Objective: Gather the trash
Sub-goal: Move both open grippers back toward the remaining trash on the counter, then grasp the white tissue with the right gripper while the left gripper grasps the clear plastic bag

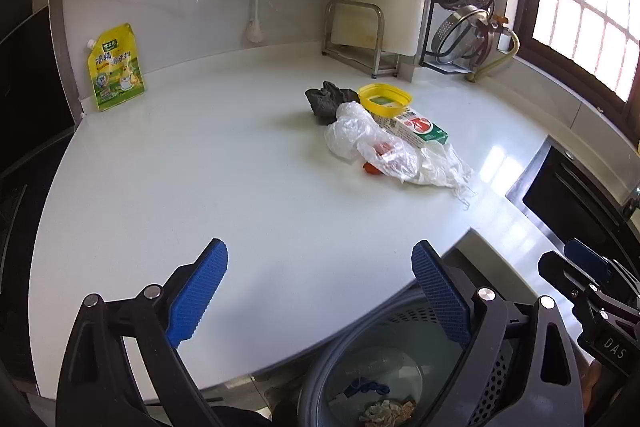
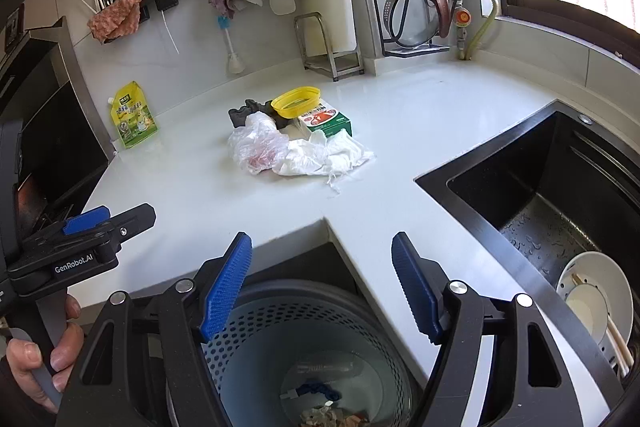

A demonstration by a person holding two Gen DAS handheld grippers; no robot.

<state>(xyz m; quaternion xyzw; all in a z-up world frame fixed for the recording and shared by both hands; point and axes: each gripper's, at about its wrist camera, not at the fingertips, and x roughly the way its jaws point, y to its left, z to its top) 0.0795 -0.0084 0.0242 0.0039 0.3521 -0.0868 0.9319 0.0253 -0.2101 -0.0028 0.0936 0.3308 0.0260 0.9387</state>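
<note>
A heap of trash lies mid-counter: a clear plastic bag (image 1: 356,135) (image 2: 256,147) with something red inside, crumpled white plastic (image 1: 440,167) (image 2: 320,155), a green and red carton (image 1: 424,129) (image 2: 328,121), a yellow lid (image 1: 384,99) (image 2: 296,101) and a dark crumpled lump (image 1: 328,99) (image 2: 240,115). Below the counter's front edge stands a grey perforated bin (image 1: 396,315) (image 2: 256,331) holding paper scraps and a blue item. My left gripper (image 1: 320,251) (image 2: 108,219) hovers open and empty over the counter edge. My right gripper (image 2: 322,241) (image 1: 576,259) is open and empty above the bin.
A yellow seasoning pouch (image 1: 116,71) (image 2: 134,119) leans on the back wall at left. A black sink (image 2: 540,195) at right holds a white bowl (image 2: 596,307) with chopsticks. A board rack (image 1: 356,35), pot-lid rack and hanging cloths line the back. A hand (image 2: 40,359) grips the left tool.
</note>
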